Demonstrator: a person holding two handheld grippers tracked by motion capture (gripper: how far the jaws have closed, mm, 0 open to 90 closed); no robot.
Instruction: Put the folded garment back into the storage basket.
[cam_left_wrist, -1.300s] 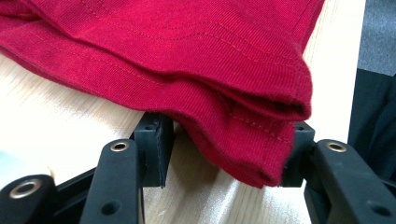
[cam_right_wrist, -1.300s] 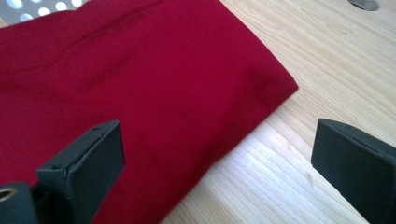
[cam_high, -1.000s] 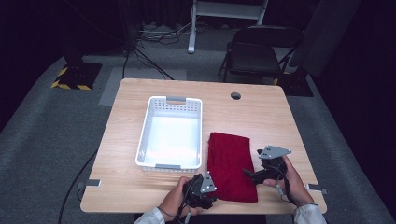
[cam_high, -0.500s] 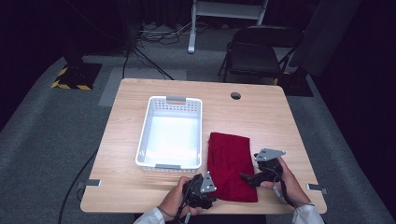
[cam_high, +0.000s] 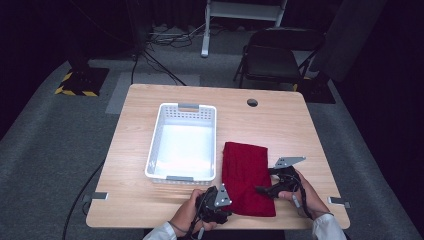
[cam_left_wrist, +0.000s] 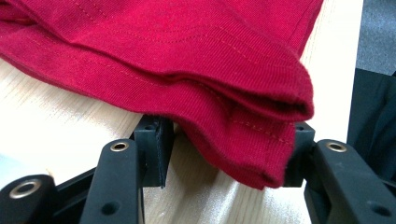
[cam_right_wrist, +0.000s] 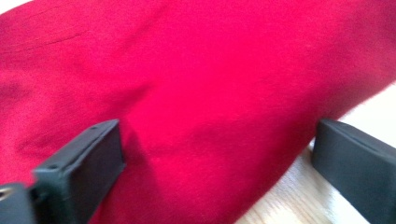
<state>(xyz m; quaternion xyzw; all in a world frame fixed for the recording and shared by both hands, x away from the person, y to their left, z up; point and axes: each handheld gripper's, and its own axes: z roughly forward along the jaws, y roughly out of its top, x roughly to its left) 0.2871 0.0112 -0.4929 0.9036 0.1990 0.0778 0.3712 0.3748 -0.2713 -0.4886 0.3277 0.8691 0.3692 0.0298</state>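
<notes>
— From up high, what do you make out?

— A folded red cloth (cam_high: 247, 177) lies flat on the wooden table (cam_high: 280, 125), just right of a white basket (cam_high: 183, 141) and near the front edge. The left gripper (cam_high: 220, 199) sits at the cloth's near left corner, held in the person's left hand (cam_high: 192, 215). The right gripper (cam_high: 265, 190) comes in from the right edge of the cloth, low over it, with the right hand (cam_high: 305, 197) behind it. Beyond the table there is a dark chair (cam_high: 272, 57) on grey floor.

— And looking along the left gripper?

— The cloth's folded corner (cam_left_wrist: 261, 116) hangs between its jaws, several layers thick. The jaws stand partly closed around that corner; the right one touches the hem, the left one looks a little clear of it, so I cannot tell whether they really pinch it. Pale table (cam_left_wrist: 56, 126) shows underneath.

— The right one?

— Its jaws are wide, and they have just been closing a little. The red cloth (cam_right_wrist: 196, 93) spreads between and under them, a bit blurred, not pinched. A strip of table (cam_right_wrist: 285, 205) shows by the right jaw.
</notes>
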